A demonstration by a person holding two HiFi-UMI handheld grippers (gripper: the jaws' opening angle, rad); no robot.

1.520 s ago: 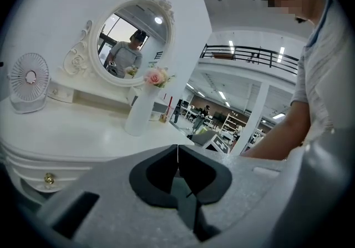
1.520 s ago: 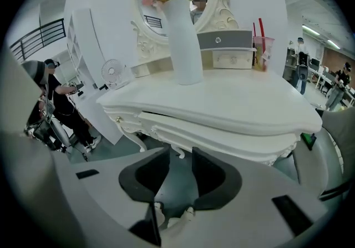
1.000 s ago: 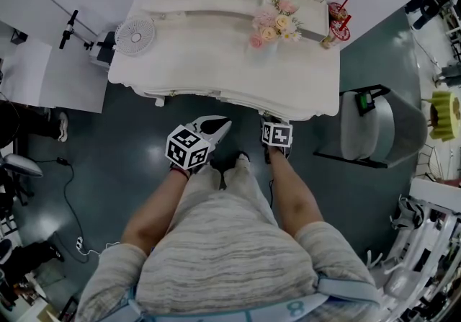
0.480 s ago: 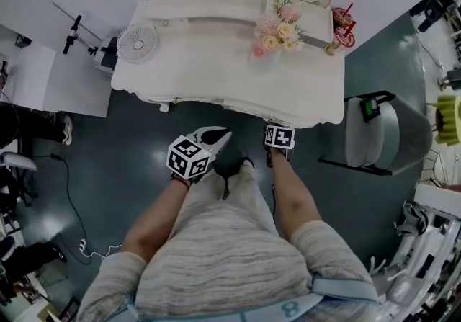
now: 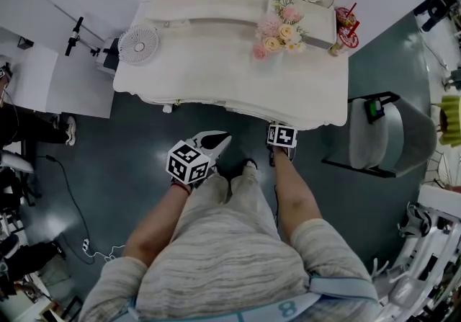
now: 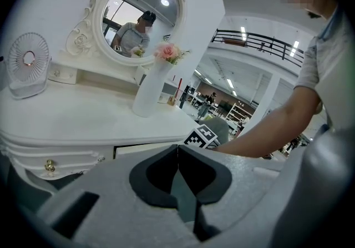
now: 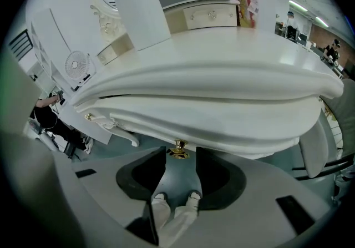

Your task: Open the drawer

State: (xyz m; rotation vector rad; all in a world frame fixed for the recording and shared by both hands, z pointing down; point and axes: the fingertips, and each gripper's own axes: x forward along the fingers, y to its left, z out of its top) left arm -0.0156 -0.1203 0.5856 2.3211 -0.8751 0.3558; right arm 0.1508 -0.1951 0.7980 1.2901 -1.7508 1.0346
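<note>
1. Dressing table [image 5: 216,68]: white, carved edge, directly ahead of the person.
2. Drawer [image 7: 222,125]: curved white front under the tabletop, on the right half; it looks flush with the frame, so not yet pulled.
3. Left gripper [image 6: 177,150]: held low beside the person's leg, jaws together, nothing between them, well apart from the table.
4. Right gripper [image 7: 181,155]: angled down at the drawer front. Its jaws have just been opening and stand wide, one on either side of the knob with no pad on it.
5. Knob [image 7: 178,151]: small, gold, under the drawer's lower edge.

Judgement: positioned for a grip. Closing on the knob comes next, then the pull.
</note>
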